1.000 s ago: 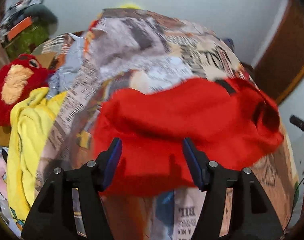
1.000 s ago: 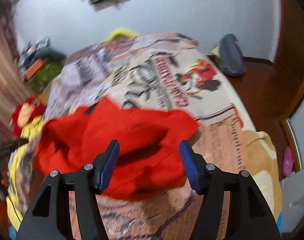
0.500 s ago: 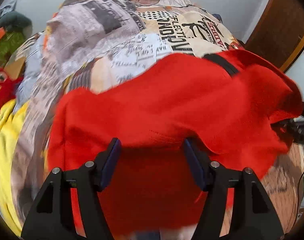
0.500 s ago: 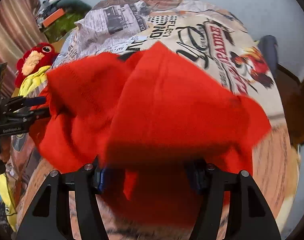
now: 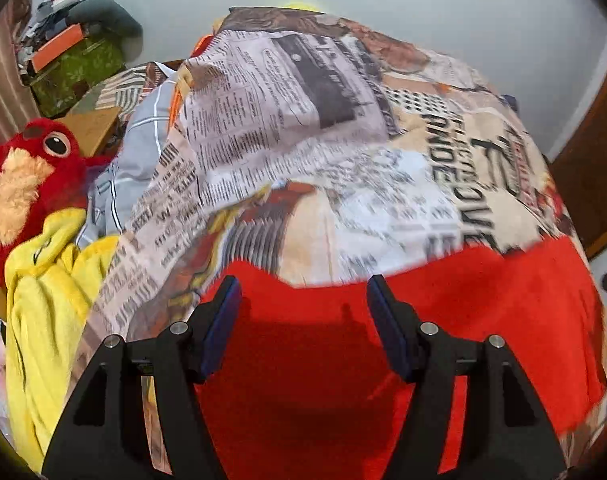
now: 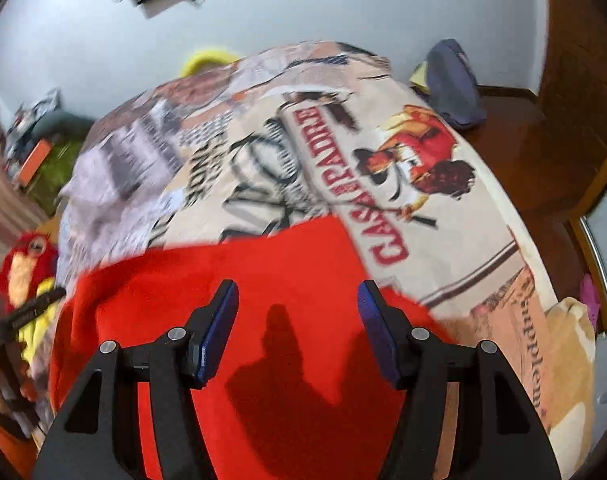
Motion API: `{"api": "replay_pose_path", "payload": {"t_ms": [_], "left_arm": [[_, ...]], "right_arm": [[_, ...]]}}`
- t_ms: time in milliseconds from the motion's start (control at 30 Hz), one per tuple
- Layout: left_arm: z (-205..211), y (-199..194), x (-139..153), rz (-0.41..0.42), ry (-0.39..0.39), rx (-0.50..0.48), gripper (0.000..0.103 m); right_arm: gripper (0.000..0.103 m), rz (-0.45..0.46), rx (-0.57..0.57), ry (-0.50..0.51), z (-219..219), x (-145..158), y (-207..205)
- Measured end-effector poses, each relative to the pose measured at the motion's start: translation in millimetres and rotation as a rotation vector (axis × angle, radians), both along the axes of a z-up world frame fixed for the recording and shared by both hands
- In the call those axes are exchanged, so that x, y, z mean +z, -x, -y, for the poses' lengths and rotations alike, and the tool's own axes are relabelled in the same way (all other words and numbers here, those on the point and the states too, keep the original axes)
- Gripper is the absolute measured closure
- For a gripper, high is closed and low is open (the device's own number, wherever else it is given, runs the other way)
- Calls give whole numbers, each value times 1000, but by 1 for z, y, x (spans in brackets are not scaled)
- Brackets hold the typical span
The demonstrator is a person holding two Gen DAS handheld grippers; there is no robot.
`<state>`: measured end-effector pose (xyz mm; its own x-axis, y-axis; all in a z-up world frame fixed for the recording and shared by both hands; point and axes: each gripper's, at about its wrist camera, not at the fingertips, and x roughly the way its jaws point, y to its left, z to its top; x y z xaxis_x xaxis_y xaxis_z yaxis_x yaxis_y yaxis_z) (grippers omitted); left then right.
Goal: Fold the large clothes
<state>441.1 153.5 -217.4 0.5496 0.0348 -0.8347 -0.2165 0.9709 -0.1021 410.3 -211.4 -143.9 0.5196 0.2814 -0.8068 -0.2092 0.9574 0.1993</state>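
Observation:
A large red garment (image 5: pixel 483 312) lies spread flat on the near part of a bed covered by a newspaper-print blanket (image 5: pixel 287 120). It also shows in the right wrist view (image 6: pixel 287 264). My left gripper (image 5: pixel 303 292) is open and empty above the garment's left part. My right gripper (image 6: pixel 297 296) is open and empty above its right part. The left gripper's tip (image 6: pixel 43 300) shows at the left edge of the right wrist view.
A red plush bird (image 5: pixel 27 184), a yellow garment (image 5: pixel 43 300) and a grey striped cloth (image 5: pixel 143 136) lie along the bed's left side. Boxes and clutter (image 5: pixel 71 56) stand at the far left. A dark bag (image 6: pixel 451 84) sits on the wooden floor (image 6: pixel 551 152) beyond the bed.
The red garment was lifted and bunched half a second ago; now it lies flat and lower on the bed. Both grippers have pulled back and up, showing more of the blanket.

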Motion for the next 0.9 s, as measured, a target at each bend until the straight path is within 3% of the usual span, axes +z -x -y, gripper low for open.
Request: {"api": "replay_pose_path", "payload": {"t_ms": [133,233,333,433,533,600,667,767,900], "left_arm": [[22,29,-3,-10,34,-97,37],[55,44,-20,-69,11,-221,35],[77,40,-42,-142,44,-295,35],[72,14,-53,-150,81,-259,35],[43,-23,-57,-128,58,-125,31],[18,-44,-63,-148,-81,21,31],[0,-53,-69,-192,-203,108,33],[-12,-40,-65,-174,-156,94,34],[-3,0,-46,-125,-87,11,34]], "right_arm": [[45,9,128,46,-28,-1,26],[45,-3,219,78,-47,-13,44],[45,-16,267,158,-58,-34,54],[39,-7,248,163,-53,-44,58],[35,-18,219,131,-40,-42,58],[35,-30,198,113,-29,-43,57],[34,-37,185,115,-23,-43,58],[34,-29,155,156,-15,-40,62],[34,-35,133,139,-16,-31,63]]}}
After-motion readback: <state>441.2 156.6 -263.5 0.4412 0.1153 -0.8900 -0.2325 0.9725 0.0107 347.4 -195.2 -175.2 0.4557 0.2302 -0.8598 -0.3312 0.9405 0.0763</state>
